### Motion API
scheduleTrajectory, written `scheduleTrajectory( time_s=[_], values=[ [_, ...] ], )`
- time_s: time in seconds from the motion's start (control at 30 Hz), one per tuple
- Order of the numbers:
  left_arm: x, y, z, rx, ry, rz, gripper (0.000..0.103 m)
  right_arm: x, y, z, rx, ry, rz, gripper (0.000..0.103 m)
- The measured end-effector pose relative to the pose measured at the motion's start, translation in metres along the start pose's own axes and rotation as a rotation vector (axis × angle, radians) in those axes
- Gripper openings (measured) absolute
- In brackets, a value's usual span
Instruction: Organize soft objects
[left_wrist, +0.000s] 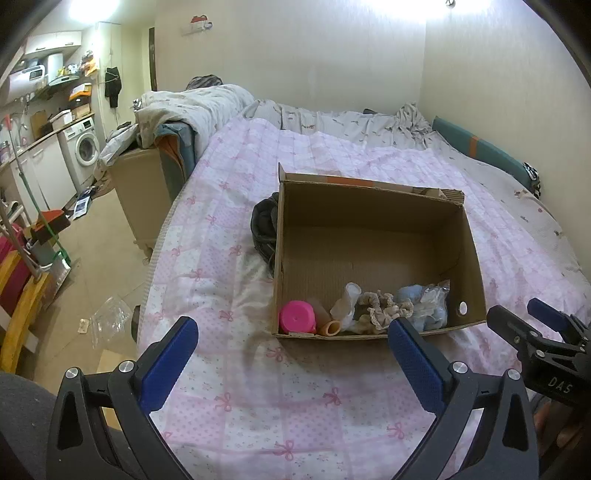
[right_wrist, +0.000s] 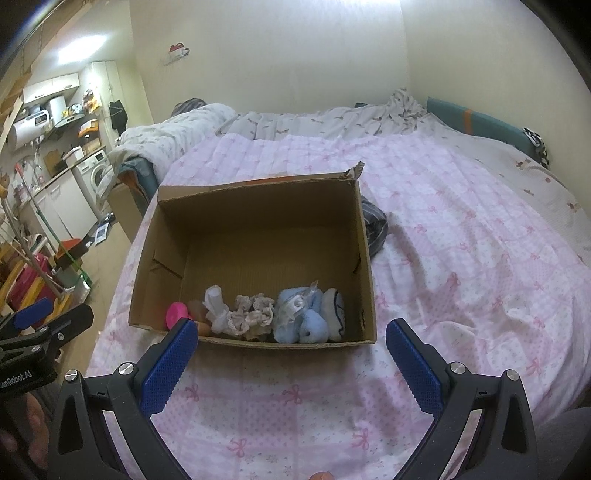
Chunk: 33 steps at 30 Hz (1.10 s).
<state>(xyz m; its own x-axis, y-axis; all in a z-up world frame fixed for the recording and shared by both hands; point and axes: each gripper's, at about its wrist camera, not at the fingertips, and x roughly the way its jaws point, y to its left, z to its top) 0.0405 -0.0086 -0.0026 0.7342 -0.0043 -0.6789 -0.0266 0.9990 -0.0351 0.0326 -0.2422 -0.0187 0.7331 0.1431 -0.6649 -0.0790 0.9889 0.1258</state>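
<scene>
An open cardboard box (left_wrist: 373, 218) (right_wrist: 258, 206) stands on the pink quilted bed. Along its near wall lie a pink round lid (left_wrist: 296, 316) (right_wrist: 176, 313), a white sock (left_wrist: 345, 301) (right_wrist: 215, 301), beige lacy socks (left_wrist: 384, 306) (right_wrist: 253, 314), a blue plush (left_wrist: 408, 295) (right_wrist: 308, 325) and a clear plastic bag (left_wrist: 434, 295). My left gripper (left_wrist: 291, 334) is open and empty, just short of the box. My right gripper (right_wrist: 291, 334) is open and empty, also before the box; it shows in the left wrist view (left_wrist: 517, 314).
A dark garment (left_wrist: 264, 229) (right_wrist: 375, 225) lies on the bed against the box's far side. Grey bedding (left_wrist: 207, 103) is piled at the head of the bed. To the left are floor, a washing machine (left_wrist: 85, 147), a mop and clutter.
</scene>
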Motion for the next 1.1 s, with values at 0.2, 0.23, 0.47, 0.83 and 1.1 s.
scheduleTrajectory(
  time_s=[0.2,0.23,0.47,0.83,1.1],
  values=[
    [0.0001,0.0000,-0.0001,0.000,0.000,0.000,0.103,0.0009,0.0001,0.0001,0.000,0.000,0.001,0.103],
    [-0.0002,0.0005,0.0001,0.000,-0.001,0.001,0.103,0.0008,0.0002,0.0000,0.000,0.000,0.001,0.103],
    [0.0000,0.0007,0.0000,-0.002,0.001,0.000,0.103,0.0006,0.0004,-0.0004,0.000,0.001,0.001,0.103],
    [0.0009,0.0002,-0.0006,0.001,0.004,0.002,0.103,0.0033,0.0007,-0.0018,0.000,0.005,0.006,0.103],
    [0.0045,-0.0018,-0.0048,-0.002,0.009,0.006,0.103,0.0049,0.0021,-0.0027,-0.002,0.010,0.010,0.103]
  ],
)
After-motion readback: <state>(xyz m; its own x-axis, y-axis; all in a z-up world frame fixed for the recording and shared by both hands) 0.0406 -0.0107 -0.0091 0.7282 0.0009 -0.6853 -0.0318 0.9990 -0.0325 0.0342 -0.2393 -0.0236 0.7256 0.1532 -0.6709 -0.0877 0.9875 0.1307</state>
